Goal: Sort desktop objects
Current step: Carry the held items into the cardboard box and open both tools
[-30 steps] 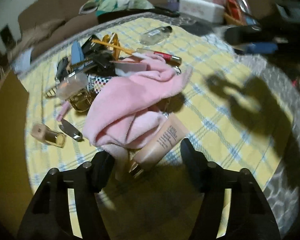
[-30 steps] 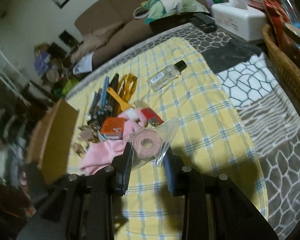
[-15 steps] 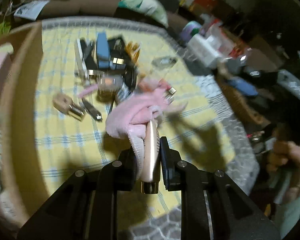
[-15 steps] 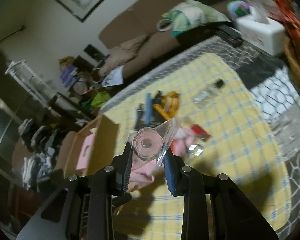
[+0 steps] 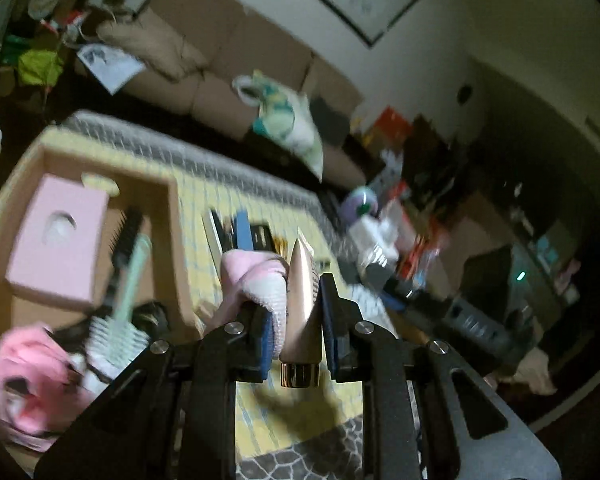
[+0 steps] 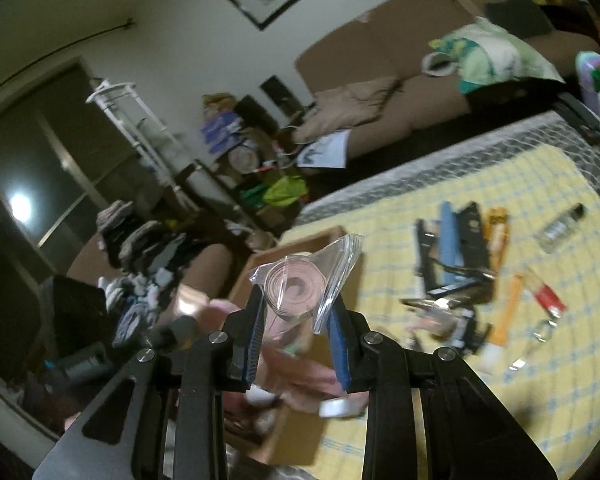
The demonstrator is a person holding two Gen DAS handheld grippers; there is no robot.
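My left gripper (image 5: 294,312) is shut on a beige cosmetic tube (image 5: 301,304) with a gold cap, together with a fold of the pink cloth (image 5: 256,280), and holds both lifted above the yellow checked cloth (image 5: 284,408). My right gripper (image 6: 296,316) is shut on a clear zip bag with a pink tape roll (image 6: 296,286) and holds it above the cardboard box (image 6: 300,436). The box also shows in the left wrist view (image 5: 176,216), left of the left gripper.
The box holds a pink carton (image 5: 60,240), a green brush (image 5: 124,304) and pink fabric (image 5: 24,376). Loose combs, clips and tubes (image 6: 460,256), an orange brush (image 6: 508,312) and a clear bottle (image 6: 560,228) lie on the checked cloth. A brown sofa (image 6: 400,80) stands behind.
My left gripper shut on the tube and the pink cloth, lifted them and swung left toward the box. My right gripper carried the bagged roll up and left over the box.
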